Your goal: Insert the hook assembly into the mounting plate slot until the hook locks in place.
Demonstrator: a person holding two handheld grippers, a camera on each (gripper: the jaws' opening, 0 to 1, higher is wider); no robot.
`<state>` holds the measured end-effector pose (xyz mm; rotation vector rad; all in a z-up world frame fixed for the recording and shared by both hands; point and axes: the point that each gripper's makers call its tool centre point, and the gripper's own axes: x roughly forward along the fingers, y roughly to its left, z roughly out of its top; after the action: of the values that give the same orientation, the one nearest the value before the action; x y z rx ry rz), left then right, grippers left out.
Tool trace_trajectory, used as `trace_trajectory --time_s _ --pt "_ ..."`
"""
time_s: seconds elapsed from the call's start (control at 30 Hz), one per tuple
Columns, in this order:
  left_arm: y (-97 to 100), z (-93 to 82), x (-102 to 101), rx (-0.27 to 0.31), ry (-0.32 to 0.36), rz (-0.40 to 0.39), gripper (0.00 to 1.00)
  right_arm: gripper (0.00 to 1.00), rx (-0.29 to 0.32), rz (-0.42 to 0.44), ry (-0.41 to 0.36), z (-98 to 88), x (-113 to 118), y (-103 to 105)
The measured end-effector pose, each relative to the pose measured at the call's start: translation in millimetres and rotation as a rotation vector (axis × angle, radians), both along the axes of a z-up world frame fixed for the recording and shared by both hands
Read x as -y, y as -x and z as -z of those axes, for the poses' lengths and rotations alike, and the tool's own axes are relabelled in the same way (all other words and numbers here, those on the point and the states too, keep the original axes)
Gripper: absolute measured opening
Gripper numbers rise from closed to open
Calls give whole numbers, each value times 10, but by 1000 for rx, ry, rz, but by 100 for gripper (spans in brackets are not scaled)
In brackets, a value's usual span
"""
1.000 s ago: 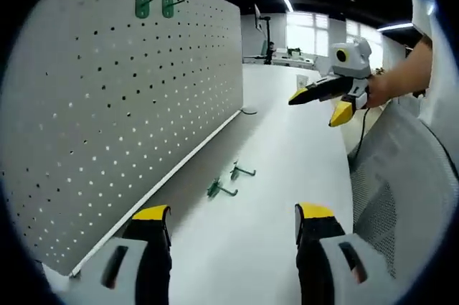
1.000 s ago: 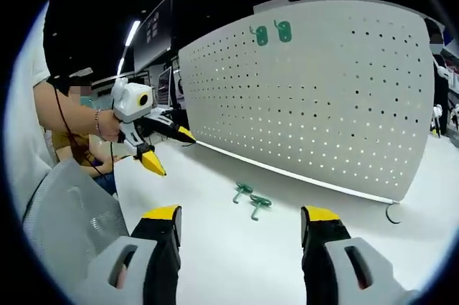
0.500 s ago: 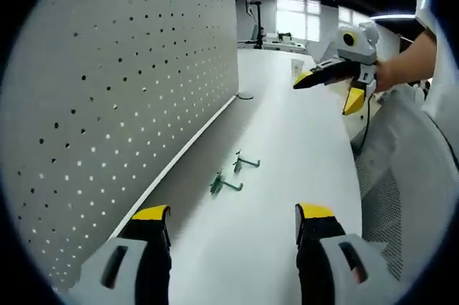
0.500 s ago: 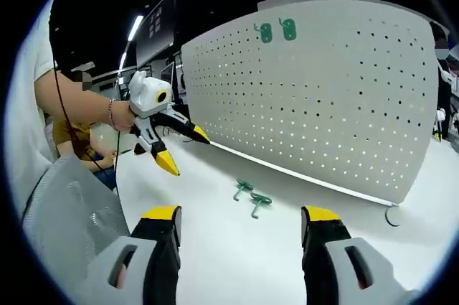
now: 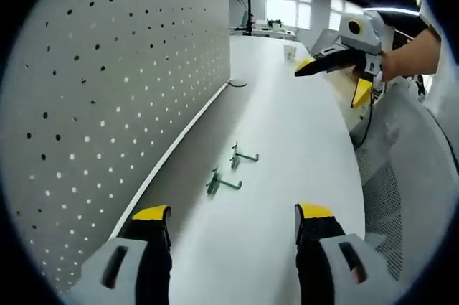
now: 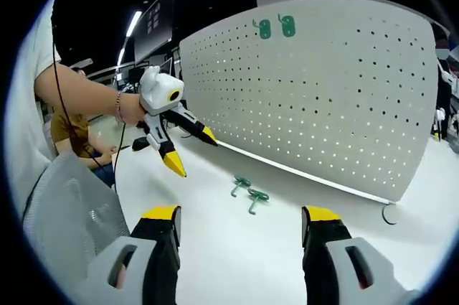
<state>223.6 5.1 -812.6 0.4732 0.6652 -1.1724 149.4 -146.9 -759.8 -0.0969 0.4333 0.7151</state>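
Two loose green hooks lie on the white table: in the left gripper view one hook [image 5: 221,184] is nearer and the other hook [image 5: 242,155] just beyond; in the right gripper view they show as a pair of hooks [image 6: 249,191]. A grey perforated mounting plate [image 5: 107,90] [image 6: 323,90] stands upright behind them, with two green hooks [image 6: 276,27] hung near its top edge. My left gripper [image 5: 233,213] is open and empty, short of the loose hooks; it also appears in the air [image 6: 192,151]. My right gripper [image 6: 242,215] is open and empty, and is seen aloft [image 5: 336,77].
A mesh chair back [image 5: 416,197] [image 6: 72,226] stands by the table's near edge. A cable loop [image 5: 237,84] [image 6: 391,213] lies on the table at the plate's end. Desks and monitors fill the room behind.
The left gripper has moved closer to the plate and tilted down, so the hung hooks slid to the top of its view. In the right gripper view it has drifted right toward the loose hooks.
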Motion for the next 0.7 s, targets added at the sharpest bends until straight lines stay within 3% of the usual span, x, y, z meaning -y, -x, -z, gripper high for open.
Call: trace_trajectory --time_s 0.4,0.7 --pt "-98 84 75 -29 -31 39 72 69 -19 5 15 20 16 26" --pt "-157 148 196 -10 -64 104 72 68 -23 7 22 21 32 50"
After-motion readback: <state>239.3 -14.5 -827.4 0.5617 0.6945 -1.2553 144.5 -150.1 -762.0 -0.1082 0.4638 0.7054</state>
